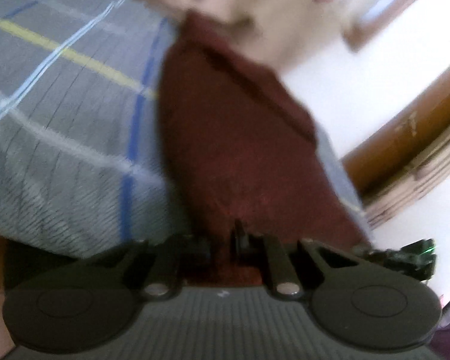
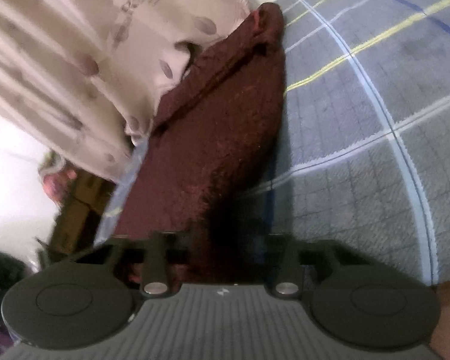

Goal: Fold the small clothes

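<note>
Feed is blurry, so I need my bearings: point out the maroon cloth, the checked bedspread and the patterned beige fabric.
maroon cloth (image 2: 222,138): right wrist view, middle of its flat panel.
checked bedspread (image 1: 75,126): left wrist view, grey area left of the cloth.
patterned beige fabric (image 2: 75,60): right wrist view, its spotted folds, upper left.

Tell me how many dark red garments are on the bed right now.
1. The dark red garment lies along the edge of the plaid bedcover, beside the patterned curtain, its near end at both cameras. Others may lie outside these views.

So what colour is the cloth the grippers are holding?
Dark maroon cloth, clearest in the right wrist view.
</note>
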Demonstrator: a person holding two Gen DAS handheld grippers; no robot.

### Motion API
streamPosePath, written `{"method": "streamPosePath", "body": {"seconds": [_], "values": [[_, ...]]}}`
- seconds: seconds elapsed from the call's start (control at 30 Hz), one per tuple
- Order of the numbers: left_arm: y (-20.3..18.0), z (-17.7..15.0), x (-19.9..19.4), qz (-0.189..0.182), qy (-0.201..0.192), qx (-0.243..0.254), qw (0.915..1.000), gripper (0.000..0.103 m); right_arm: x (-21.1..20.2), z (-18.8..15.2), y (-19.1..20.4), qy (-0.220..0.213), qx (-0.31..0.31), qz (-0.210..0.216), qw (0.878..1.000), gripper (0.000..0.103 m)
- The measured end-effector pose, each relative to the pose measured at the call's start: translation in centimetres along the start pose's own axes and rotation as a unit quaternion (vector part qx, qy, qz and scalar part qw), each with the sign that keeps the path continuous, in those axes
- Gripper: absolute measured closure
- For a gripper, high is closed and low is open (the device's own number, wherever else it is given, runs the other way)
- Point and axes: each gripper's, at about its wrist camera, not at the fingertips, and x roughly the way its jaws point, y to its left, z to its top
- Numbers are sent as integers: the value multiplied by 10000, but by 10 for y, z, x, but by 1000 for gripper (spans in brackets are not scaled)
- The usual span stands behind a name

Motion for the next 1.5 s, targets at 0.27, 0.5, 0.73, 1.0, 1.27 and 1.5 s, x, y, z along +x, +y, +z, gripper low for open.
{"method": "streamPosePath", "body": {"seconds": [0.27, 0.5, 0.73, 1.0, 1.27, 1.5], "values": [[-43, 30, -20, -603, -630, 53, 9962, 91, -28, 12, 26, -515, 236, 848, 9948, 91], [-78, 90, -18, -851, -1256, 273, 9881, 91, -36, 69, 46, -954, 312, 1448, 9844, 91], [-85, 174, 16, -622, -1723, 385, 9823, 91, -13, 160, 45, -1233, 358, 1429, 9814, 91], [-64, 258, 106, -46, -1605, 587, 9853, 91, 70, 268, 14, -1216, 588, 962, 9862, 91], [-11, 296, 188, 226, -1306, 240, 9909, 90, 150, 310, -49, -1142, 1208, 548, 9846, 91], [4, 308, 193, 436, -1818, -254, 9820, 1, 172, 311, -81, -1433, 1982, 819, 9662, 72]]}}
